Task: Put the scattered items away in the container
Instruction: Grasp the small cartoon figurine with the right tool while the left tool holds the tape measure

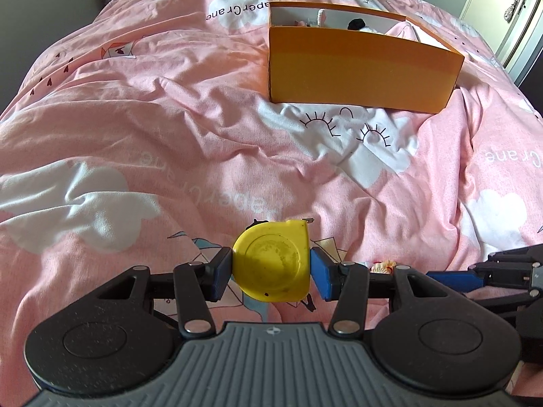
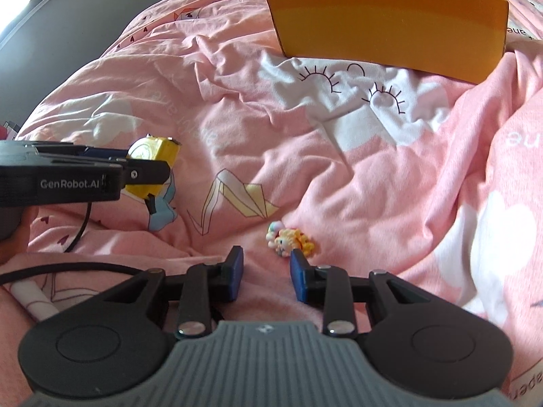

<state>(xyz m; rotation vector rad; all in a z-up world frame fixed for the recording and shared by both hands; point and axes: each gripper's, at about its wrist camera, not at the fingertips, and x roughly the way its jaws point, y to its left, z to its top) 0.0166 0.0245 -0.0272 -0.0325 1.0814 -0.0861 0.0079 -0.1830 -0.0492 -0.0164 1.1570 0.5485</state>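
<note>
My left tool (image 1: 271,273) is clamped on the yellow tape measure (image 1: 273,261). My right tool (image 2: 266,273) stands apart, empty, with the small figurine (image 2: 292,241) just ahead of its tips. The orange box (image 2: 387,17) lies well beyond both.

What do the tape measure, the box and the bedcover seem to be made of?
Tape measure: hard yellow plastic by its look, smooth with a dull sheen and a moulded round recess.
Box: probably orange card, matt, with thin flat walls and sharp corners.
Bedcover: woven fabric, perhaps cotton; soft printed creases.

Yellow tape measure (image 1: 271,268), orange box (image 1: 359,71)
</note>
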